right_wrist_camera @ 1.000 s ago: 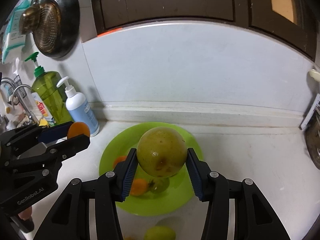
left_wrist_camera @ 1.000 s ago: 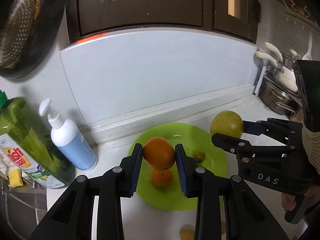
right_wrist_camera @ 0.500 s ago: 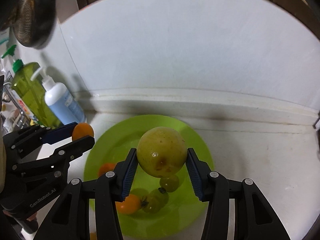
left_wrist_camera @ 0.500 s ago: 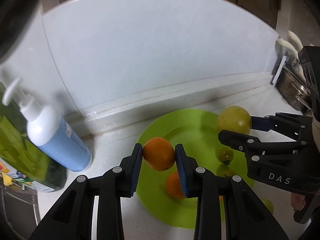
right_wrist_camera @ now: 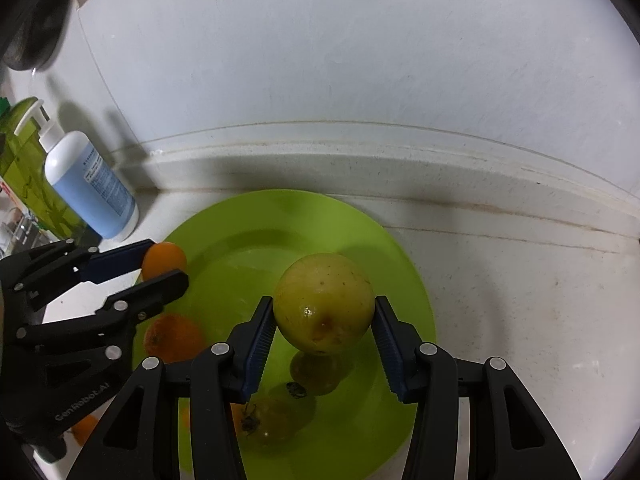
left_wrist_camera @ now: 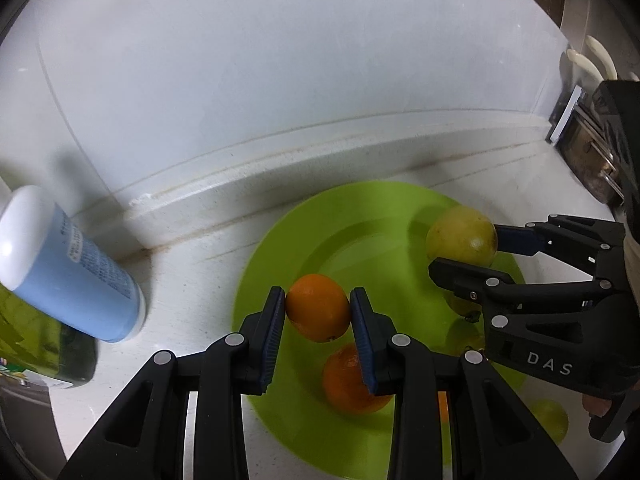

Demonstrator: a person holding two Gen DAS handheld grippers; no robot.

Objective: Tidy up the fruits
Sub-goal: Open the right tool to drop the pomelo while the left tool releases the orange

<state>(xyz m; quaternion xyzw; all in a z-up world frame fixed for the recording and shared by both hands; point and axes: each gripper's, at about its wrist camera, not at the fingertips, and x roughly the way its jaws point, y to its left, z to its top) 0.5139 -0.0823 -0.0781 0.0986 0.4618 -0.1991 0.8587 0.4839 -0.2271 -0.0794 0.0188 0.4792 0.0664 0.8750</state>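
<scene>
Placing step: left tongs pinch a small round orange over the left edge of the lime-green plastic plate, right tongs pinch a yellow-green apple above its middle; next, lower into bare spots, then release.

A white speckled bench meets a pale, smooth wall along a raised white ledge stained brown at its seam. Soft light falls from above, throwing grey shadows on the wall at the bench's back left corner.
</scene>
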